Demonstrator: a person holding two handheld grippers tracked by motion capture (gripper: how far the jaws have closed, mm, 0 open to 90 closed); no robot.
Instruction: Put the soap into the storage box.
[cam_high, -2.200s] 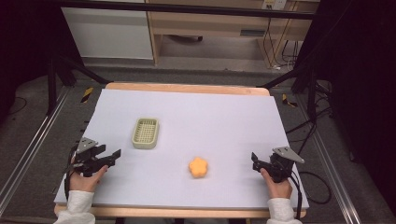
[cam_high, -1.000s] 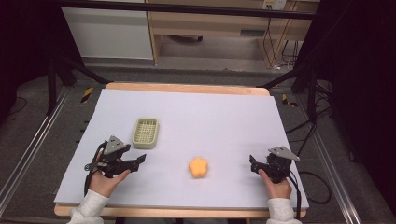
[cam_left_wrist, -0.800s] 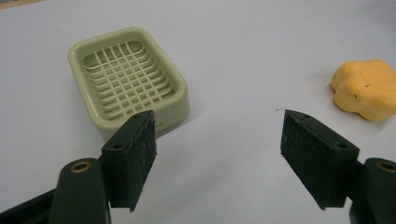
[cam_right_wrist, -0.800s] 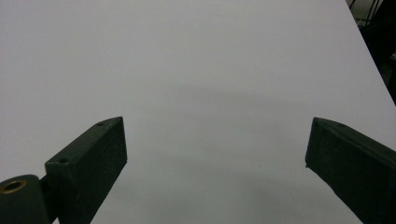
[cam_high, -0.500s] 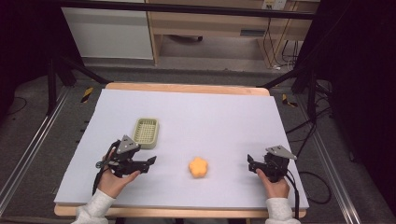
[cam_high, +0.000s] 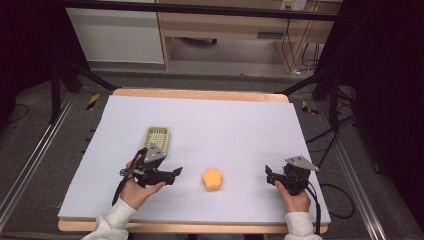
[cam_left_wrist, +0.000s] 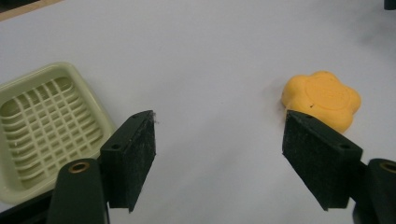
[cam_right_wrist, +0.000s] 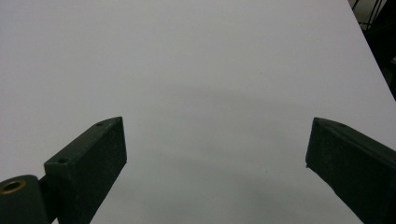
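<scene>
Orange flower-shaped block (cam_high: 212, 179) on the white desk (cam_high: 240, 120), near the front edge and about midway between the two grippers. Left gripper (cam_high: 175, 172) just to the left of it, jaws wide apart and empty, pointing right toward the block. Closer to the block than the right gripper (cam_high: 268, 176), so likely the one to reach for it. In the left gripper view, block (cam_left_wrist: 322, 100) up and to the right, just past the tip of the right-hand jaw, not yet between the jaws. Needs a small shift toward the block to get it in the middle. Block rounded, no long side to line up with. Pale green basket (cam_high: 156, 138) just beyond the left gripper, empty. Right gripper also wide apart and empty, over bare desk.
</scene>
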